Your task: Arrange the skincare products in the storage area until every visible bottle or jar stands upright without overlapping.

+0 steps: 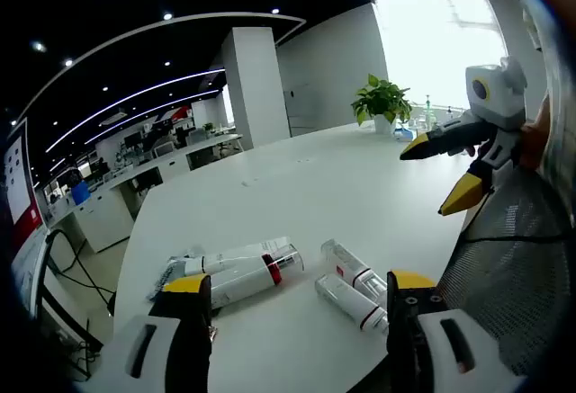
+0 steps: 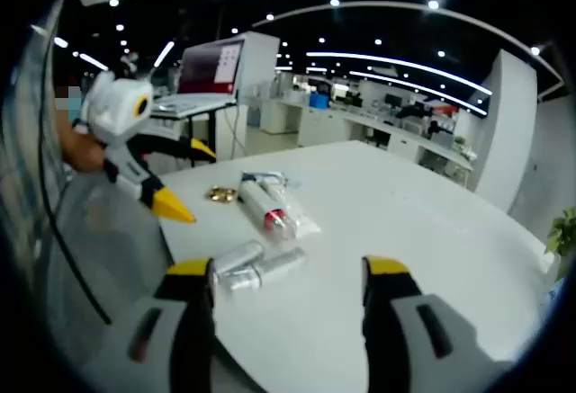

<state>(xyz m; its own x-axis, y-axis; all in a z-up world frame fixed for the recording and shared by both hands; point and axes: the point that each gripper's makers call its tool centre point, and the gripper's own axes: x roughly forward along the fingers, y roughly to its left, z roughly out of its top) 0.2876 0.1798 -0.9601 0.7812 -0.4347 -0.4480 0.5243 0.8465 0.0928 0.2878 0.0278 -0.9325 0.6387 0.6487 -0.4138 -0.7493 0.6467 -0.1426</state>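
Several skincare bottles lie flat on the white table point(image 1: 297, 186). In the left gripper view a clear bottle with a red band point(image 1: 247, 278) lies against a white tube point(image 1: 236, 256) just past my left jaw. Two more clear bottles point(image 1: 353, 290) lie side by side by my right jaw. My left gripper point(image 1: 300, 282) is open and holds nothing. My right gripper point(image 1: 439, 174) hovers open over the table's far right. In the right gripper view my right gripper point(image 2: 288, 267) is open above two silvery bottles point(image 2: 256, 267). The red-banded bottle point(image 2: 268, 206) lies beyond, near the open left gripper point(image 2: 187, 178).
A small gold lid point(image 2: 219, 195) lies beside the red-banded bottle. A grey mesh chair back point(image 1: 508, 258) stands at the table's near edge. A potted plant point(image 1: 382, 101) sits at the far end. A monitor point(image 2: 211, 65) and office desks point(image 2: 360, 123) stand beyond the table.
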